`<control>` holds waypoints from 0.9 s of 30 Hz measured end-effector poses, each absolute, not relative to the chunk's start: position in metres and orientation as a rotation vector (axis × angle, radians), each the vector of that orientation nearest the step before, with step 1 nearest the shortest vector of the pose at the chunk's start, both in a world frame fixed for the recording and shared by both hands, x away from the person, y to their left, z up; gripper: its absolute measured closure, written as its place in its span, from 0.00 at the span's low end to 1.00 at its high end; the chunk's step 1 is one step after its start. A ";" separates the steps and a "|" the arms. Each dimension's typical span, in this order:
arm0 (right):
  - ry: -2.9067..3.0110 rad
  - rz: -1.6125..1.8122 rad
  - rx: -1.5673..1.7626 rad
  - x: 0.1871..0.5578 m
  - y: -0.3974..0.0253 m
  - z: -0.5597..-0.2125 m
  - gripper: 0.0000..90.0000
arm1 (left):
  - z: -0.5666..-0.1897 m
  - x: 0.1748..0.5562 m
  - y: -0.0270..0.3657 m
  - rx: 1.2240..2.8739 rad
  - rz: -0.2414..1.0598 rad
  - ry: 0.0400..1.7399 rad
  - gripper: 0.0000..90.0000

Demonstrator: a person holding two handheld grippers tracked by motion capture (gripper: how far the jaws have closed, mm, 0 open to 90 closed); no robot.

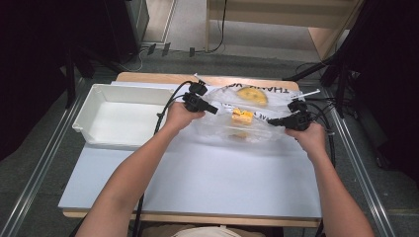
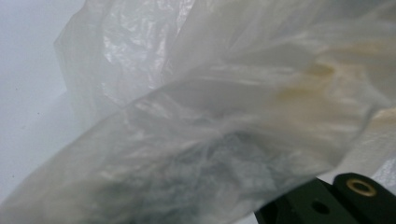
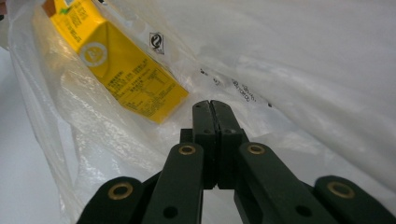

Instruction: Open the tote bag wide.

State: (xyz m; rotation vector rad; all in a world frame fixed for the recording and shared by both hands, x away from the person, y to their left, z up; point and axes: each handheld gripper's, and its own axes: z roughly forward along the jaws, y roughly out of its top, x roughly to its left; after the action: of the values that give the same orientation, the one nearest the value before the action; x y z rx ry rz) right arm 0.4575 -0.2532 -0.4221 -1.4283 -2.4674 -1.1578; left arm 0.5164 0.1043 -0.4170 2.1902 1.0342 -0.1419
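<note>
I have a clear plastic bag stretched between my two grippers near the far edge of the white table, just right of the white tray (which sits at about ten o'clock from the table's middle). My right gripper has its jaws pressed flat together, pinching the bag's film at its three o'clock side, with the yellow carton lying inside the bag at about eleven o'clock from the tips. My left gripper meets the bag at its nine o'clock side, but film drapes over its jaws, so I cannot tell whether it is clenched.
</note>
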 end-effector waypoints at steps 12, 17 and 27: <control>-2.443 -1.147 -1.469 0.455 -0.251 -0.442 1.00 | -0.435 0.519 0.106 2.173 -0.140 1.114 0.99; -2.432 -1.146 -1.482 0.453 -0.251 -0.448 1.00 | -0.438 0.520 0.105 2.177 -0.106 1.109 1.00; -2.438 -1.156 -1.518 0.450 -0.250 -0.456 1.00 | -0.447 0.523 0.103 2.173 -0.024 1.146 1.00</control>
State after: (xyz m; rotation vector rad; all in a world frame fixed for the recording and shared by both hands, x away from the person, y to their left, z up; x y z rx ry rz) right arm 0.4504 -0.2501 -0.4561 -1.5178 -2.4379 -1.1557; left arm 0.5235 0.1030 -0.4469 2.1730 1.1457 -0.0236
